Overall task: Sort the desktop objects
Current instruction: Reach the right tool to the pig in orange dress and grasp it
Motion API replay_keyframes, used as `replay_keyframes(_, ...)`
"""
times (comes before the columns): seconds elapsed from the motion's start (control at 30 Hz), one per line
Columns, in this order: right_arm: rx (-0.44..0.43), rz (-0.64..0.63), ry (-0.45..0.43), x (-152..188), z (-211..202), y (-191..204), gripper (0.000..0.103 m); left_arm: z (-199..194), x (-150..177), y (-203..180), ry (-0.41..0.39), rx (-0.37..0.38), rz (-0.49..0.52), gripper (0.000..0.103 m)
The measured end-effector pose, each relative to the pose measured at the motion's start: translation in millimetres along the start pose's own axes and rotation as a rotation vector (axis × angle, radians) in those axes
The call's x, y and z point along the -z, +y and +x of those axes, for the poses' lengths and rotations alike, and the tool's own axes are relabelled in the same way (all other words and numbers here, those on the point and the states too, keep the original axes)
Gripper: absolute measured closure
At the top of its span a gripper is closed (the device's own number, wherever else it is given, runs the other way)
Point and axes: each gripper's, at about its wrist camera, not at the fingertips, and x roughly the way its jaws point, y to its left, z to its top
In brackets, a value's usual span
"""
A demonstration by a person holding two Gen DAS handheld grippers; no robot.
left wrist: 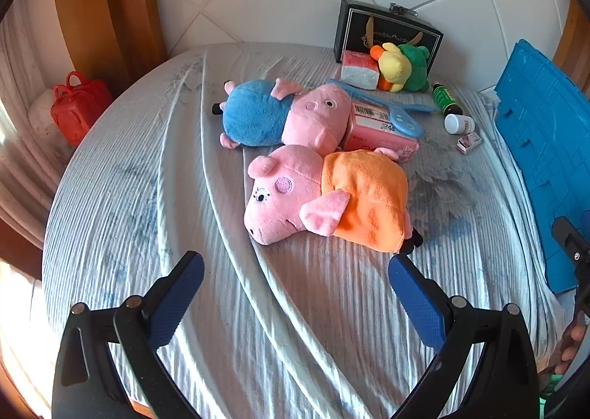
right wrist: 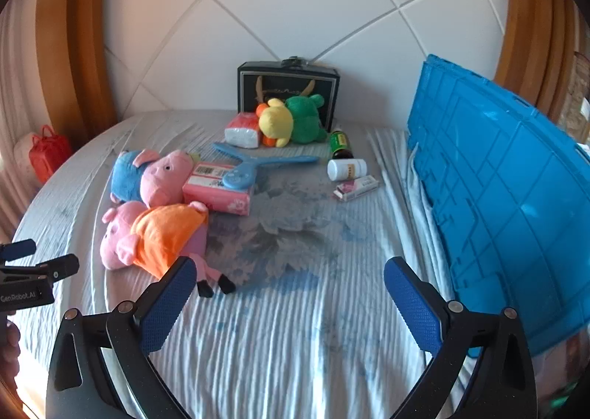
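The blue crate (right wrist: 497,198) stands right of the orange-dressed pig plush (left wrist: 328,198). Both the left hand-held gripper (left wrist: 295,293) and right hand-held gripper (right wrist: 291,293) gape wide, empty. Best grasp: straddle the plush's soft body squarely before squeezing.

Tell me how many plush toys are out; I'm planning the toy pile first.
4: orange-dressed pig nearest the grippers, blue-dressed pig behind it, yellow duck and green plush against the black box. Others may be hidden.

Black tongs (left wrist: 295,280), blue textured pads (right wrist: 167,304), silver pivot screws.
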Motion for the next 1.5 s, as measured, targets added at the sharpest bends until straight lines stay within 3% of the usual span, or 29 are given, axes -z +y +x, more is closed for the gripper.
replay_keyframes(0.07,-0.033,-0.025,0.03,-1.4,17.1,-7.8,0.0,8.9,1.7,-7.7,0.022,0.015,-0.021,0.001)
replay_keyframes(0.37,-0.175,-0.111,0.174,-5.0,95.7,-23.2,0.0,38.1,4.2,-16.0,0.086,-0.103,-0.116,0.001)
replay_keyframes(0.57,-0.232,-0.08,0.214,-4.9,106.1,-2.0,0.0,48.9,-18.7,9.2,0.042,-0.107,0.018,0.001)
replay_keyframes(0.77,-0.283,-0.004,0.289,-0.7,117.4,47.3,0.0,82.7,-28.6,33.6,0.082,-0.017,0.175,0.001)
replay_keyframes(1.0,-0.291,0.05,0.389,-4.5,152.1,97.9,0.0,125.8,-31.2,28.8,0.147,0.068,0.327,0.001)
replay_keyframes(1.23,-0.283,0.032,0.456,-7.9,191.9,126.5,0.0,158.7,-38.1,20.1,0.19,0.144,0.382,0.002)
replay_keyframes(1.37,-0.325,0.055,0.468,-13.0,210.0,127.1,0.0,173.1,-44.9,11.8,0.202,0.181,0.396,0.002)
replay_keyframes(1.5,-0.36,0.043,0.482,-16.9,217.3,126.1,0.0,174.9,-45.8,0.0,0.189,0.199,0.402,0.013)
